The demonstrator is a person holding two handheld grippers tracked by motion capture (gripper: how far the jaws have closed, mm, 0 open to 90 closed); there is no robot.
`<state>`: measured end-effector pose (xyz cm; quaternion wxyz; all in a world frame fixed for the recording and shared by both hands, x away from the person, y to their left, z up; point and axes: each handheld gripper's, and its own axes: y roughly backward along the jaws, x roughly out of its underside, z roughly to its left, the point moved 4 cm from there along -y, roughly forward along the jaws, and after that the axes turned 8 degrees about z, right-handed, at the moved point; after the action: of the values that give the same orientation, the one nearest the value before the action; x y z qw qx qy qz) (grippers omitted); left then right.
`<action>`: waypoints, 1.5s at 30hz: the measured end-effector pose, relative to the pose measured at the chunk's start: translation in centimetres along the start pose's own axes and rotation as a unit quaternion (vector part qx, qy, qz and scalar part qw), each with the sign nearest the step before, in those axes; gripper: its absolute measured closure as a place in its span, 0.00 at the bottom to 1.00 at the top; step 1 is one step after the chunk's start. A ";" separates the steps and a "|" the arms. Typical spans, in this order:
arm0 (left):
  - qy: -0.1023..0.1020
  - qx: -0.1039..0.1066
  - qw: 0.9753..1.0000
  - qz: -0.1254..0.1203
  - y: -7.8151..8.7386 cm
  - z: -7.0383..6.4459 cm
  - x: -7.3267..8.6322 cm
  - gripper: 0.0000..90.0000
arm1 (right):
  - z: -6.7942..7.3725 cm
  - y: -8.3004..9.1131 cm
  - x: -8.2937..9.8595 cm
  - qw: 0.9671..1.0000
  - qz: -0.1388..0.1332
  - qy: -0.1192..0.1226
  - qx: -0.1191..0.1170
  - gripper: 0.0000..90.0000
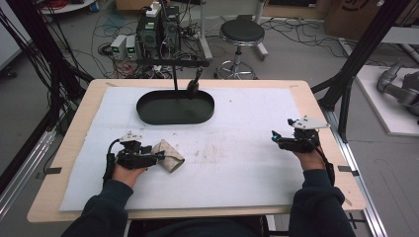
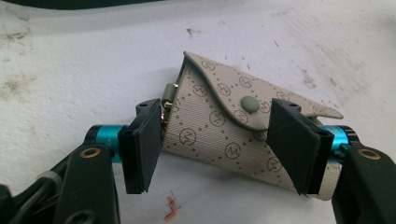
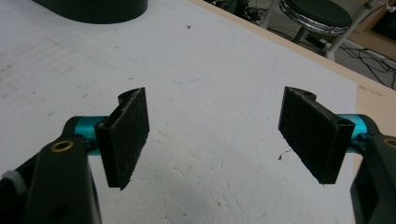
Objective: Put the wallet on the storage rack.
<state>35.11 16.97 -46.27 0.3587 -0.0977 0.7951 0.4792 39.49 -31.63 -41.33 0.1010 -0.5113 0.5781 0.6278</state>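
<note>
Straddling the pouch, left jaws spread

Lying on the white mat at its near left, the beige monogram pouch sits between the left gripper jaws, which stand spread to either side of it; whether they touch it I cannot tell. Over at the right, the right gripper hovers above bare mat, jaws wide apart. Farther off sits a black oval tray.

Dark navy sleeves; black grippers with teal barrels, brass screws, black padded fingers.
</note>
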 end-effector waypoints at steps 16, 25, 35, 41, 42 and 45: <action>-0.128 0.053 0.990 0.023 -1.5 1.6 -2.6 0.58 | -0.1 0.0 0.1 1.000 -0.001 -0.002 -0.002 0.29; 0.052 -0.025 0.998 -0.007 -1.0 -0.2 -2.3 0.29 | -0.1 -0.1 0.1 1.000 0.006 -0.002 0.001 0.29; 0.043 -0.085 0.995 -0.003 -3.1 -2.2 -2.3 0.23 | -0.2 -0.1 0.2 1.000 0.010 -0.005 0.001 0.30; -0.024 -0.053 0.998 0.009 -3.5 -1.9 -2.7 0.26 | 0.0 -0.3 0.2 1.000 0.012 -0.001 -0.001 0.30; -0.041 -0.040 0.998 0.011 -3.6 -1.7 -2.9 0.27 | 0.0 -0.2 0.2 1.000 0.012 -0.002 -0.001 0.30; -0.108 0.003 0.994 0.019 -3.7 -1.2 -3.3 0.31 | 0.0 -0.2 0.2 1.000 0.014 -0.001 -0.002 0.30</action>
<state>38.80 13.40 -46.31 0.4332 -0.0292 0.7552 0.4910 39.55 -31.65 -41.65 0.0917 -0.5030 0.5838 0.6308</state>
